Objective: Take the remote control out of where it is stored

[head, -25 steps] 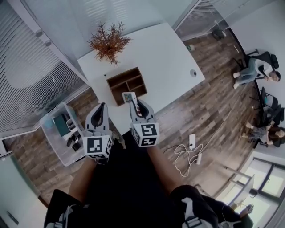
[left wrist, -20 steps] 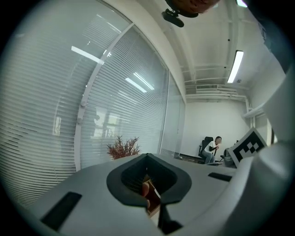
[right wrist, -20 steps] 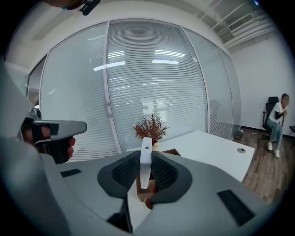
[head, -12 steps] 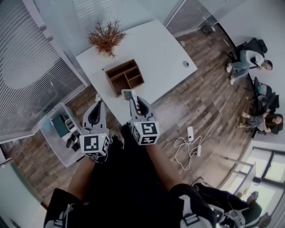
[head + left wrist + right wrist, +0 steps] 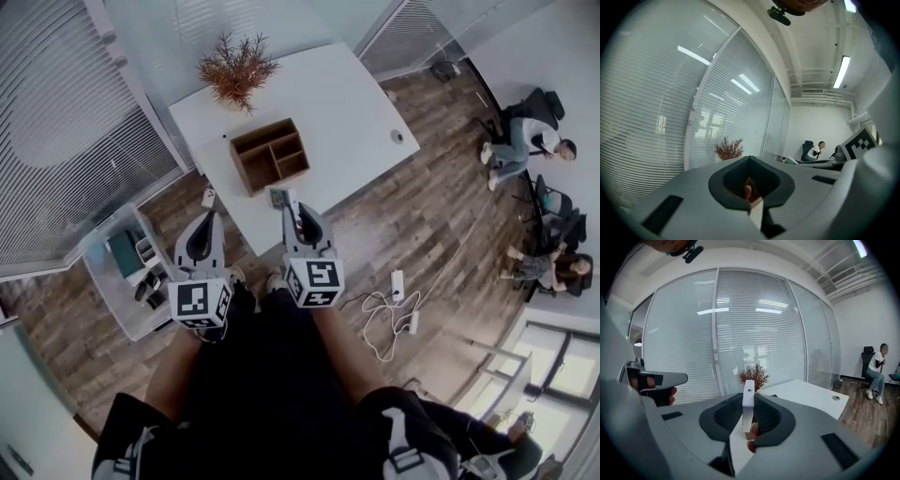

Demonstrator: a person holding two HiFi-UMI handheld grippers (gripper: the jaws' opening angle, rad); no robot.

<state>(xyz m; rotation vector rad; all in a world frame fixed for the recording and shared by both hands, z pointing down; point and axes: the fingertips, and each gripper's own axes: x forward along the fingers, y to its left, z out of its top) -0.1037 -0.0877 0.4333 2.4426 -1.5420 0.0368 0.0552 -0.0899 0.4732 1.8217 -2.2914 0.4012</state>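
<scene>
A white remote control (image 5: 280, 198) stands on edge between the jaws of my right gripper (image 5: 292, 208), which is shut on it. Seen from the right gripper view, the remote (image 5: 748, 401) is a thin white slab rising from the jaws. It hangs over the near edge of the white table (image 5: 347, 103), apart from the open wooden organizer (image 5: 270, 155) behind it. My left gripper (image 5: 208, 208) is beside it on the left, over the floor, with its jaws together and nothing in them.
A dried reddish plant (image 5: 236, 67) stands behind the organizer. A small round object (image 5: 397, 137) lies at the table's right edge. A low cart (image 5: 127, 267) is at the left. A power strip with cables (image 5: 401, 309) lies on the floor. Seated people (image 5: 525, 141) are at the right.
Both grippers have drawn back from the table with the remote still held. The gap between the remote and the wooden organizer has grown.
</scene>
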